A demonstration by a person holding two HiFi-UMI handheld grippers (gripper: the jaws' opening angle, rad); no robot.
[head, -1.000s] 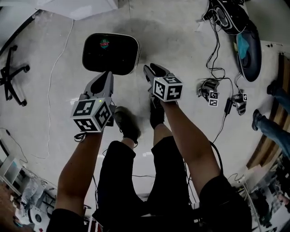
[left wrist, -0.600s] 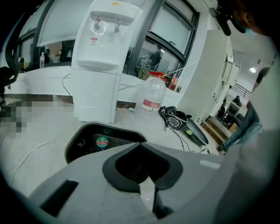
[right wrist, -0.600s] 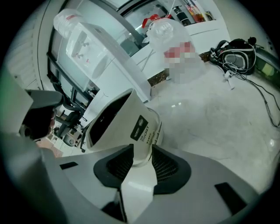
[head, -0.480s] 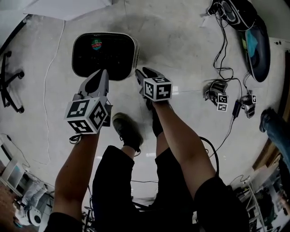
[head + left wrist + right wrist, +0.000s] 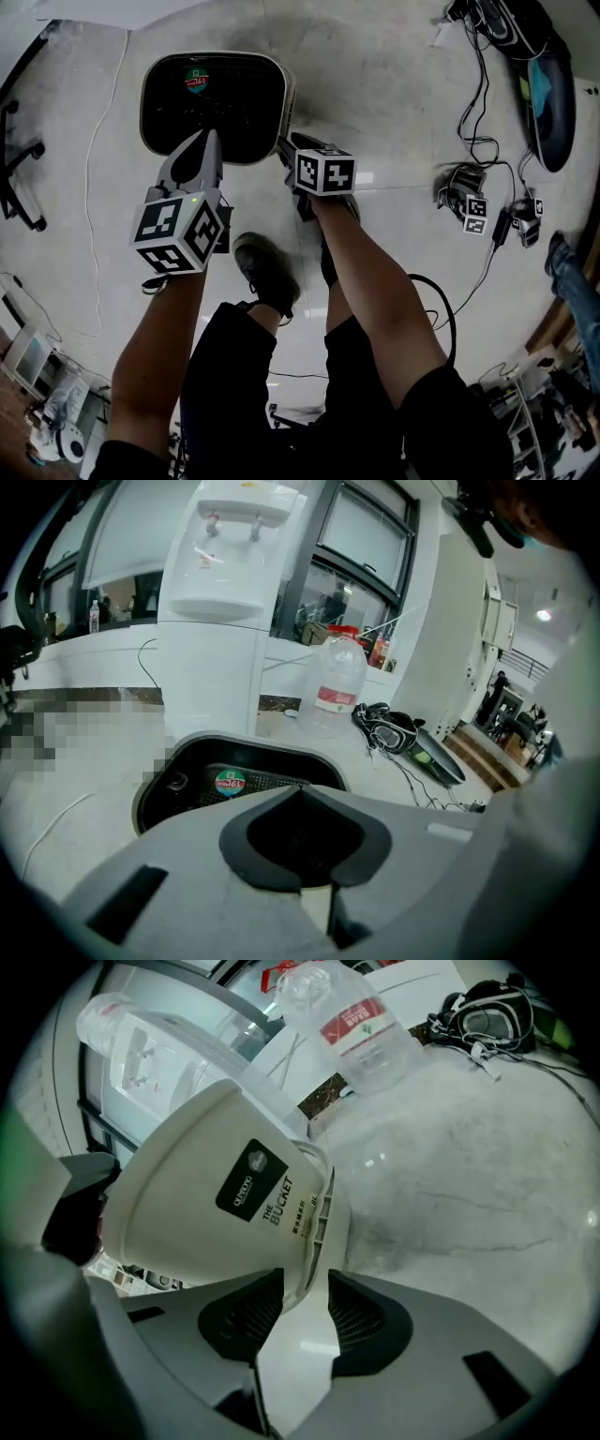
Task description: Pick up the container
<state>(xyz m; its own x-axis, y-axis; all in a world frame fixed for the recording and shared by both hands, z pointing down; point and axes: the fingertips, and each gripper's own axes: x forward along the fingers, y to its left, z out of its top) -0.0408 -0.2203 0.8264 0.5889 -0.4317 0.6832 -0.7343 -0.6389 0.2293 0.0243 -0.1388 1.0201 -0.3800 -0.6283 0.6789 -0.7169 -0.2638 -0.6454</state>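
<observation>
The container point(image 5: 279, 94), a cream bucket with a black inside, stands open on the pale floor point(image 5: 394, 103), just ahead of the person's shoe point(image 5: 267, 272). A round green-and-red sticker point(image 5: 197, 82) lies inside the container, toward its far side.

The left gripper point(image 5: 208, 141) hangs over the container's near rim. Its jaws are pressed together with nothing between them. The right gripper point(image 5: 284, 146) is at the container's near right corner. Its jaws stand spread, and the edge of the container's wall shows in the gap between them, but the pads are not pinched on it.

Beyond the container stands a white dispenser point(image 5: 225, 592), with a large water bottle point(image 5: 336, 682) beside it. Well to the container's right lie cables point(image 5: 478, 122) and small marker-tagged devices point(image 5: 473, 208).
</observation>
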